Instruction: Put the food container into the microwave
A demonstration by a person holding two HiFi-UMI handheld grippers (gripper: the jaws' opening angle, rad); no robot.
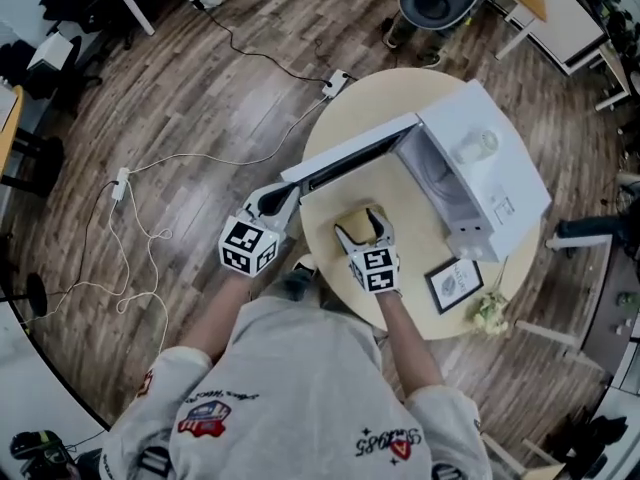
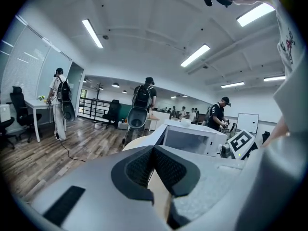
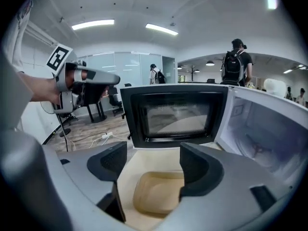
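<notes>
The left gripper (image 1: 281, 192) hangs by the black-framed open door (image 1: 350, 158), jaws pressed together on nothing. The right gripper (image 3: 153, 162) is spread over the shallow tan food container (image 3: 156, 194) on the round pale-wood table (image 1: 340, 118). It looks like the grasp stage: lower, pinch a wall, then carry it right into the white microwave (image 1: 480, 168).

Head view: jaws of right gripper (image 1: 362, 228) cover both sides of food container (image 1: 354, 217); only middle strip shows. Cavity of microwave (image 1: 495, 183) mostly hidden under own top. Pale round thing (image 1: 478, 146) on that top too blurred to name. Print on framed card (image 1: 455, 284) too small to read. Near edge of table (image 1: 345, 113) hidden by person's torso (image 1: 300, 388).

Right gripper view: near rim of food container hidden behind gripper body, right side under jaw. Microwave cut off at right edge.

Left gripper view: lower part of microwave hidden behind left gripper (image 2: 154, 149). Distant people (image 2: 143, 97) too small for detail.
</notes>
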